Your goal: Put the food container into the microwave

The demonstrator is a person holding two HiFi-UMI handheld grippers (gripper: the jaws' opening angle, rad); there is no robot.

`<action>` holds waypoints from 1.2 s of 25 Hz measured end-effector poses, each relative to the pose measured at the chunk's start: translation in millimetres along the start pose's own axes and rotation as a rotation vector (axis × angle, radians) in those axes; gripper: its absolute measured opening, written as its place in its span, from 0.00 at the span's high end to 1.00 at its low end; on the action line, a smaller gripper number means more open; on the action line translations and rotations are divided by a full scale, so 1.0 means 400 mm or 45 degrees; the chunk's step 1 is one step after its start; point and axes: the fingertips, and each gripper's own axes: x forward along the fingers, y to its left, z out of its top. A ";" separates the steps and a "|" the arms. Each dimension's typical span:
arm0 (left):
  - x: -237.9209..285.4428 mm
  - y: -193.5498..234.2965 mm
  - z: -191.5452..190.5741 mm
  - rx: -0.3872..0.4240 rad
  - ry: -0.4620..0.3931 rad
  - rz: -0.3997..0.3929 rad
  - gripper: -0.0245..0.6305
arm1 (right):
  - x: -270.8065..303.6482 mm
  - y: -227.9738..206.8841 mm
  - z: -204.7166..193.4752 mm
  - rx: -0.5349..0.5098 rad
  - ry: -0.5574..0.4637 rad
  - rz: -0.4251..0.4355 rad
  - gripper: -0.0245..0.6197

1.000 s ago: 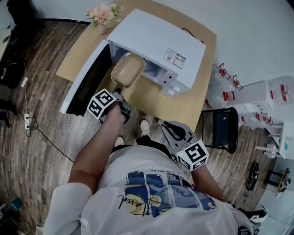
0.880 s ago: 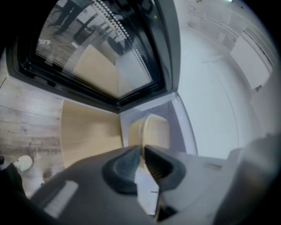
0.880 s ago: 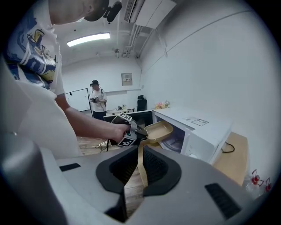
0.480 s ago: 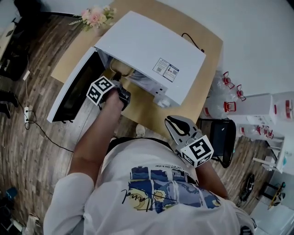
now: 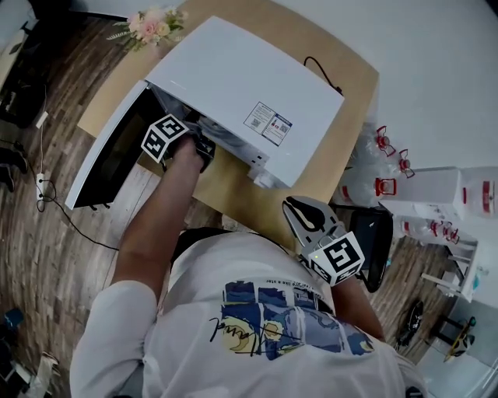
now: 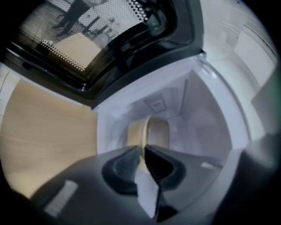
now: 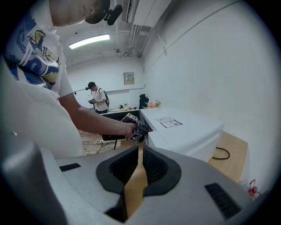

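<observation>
The white microwave (image 5: 241,85) stands on the wooden table (image 5: 346,132) with its door (image 5: 105,159) swung open to the left. My left gripper (image 5: 204,144) reaches into the opening. In the left gripper view the left gripper (image 6: 143,149) is shut on the near rim of the beige food container (image 6: 158,132), which is inside the white cavity (image 6: 202,123). The microwave's top hides the container in the head view. My right gripper (image 5: 299,210) hangs back near my body, off the table's front edge. In its own view the right gripper (image 7: 140,147) is shut with nothing held.
A bunch of pink flowers (image 5: 152,23) stands at the table's far left corner. A black cable (image 5: 315,66) runs behind the microwave. A black chair (image 5: 373,233) and large water bottles (image 5: 373,167) sit on the floor to the right. Another person (image 7: 99,99) stands far off.
My left gripper has pushed forward with the container, from in front of the opening into the cavity, so the container went out of the head view. The right gripper has barely moved.
</observation>
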 end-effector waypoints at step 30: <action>-0.017 -0.010 -0.017 0.019 0.139 -0.121 0.82 | 0.054 0.091 0.021 0.016 0.004 -0.046 0.91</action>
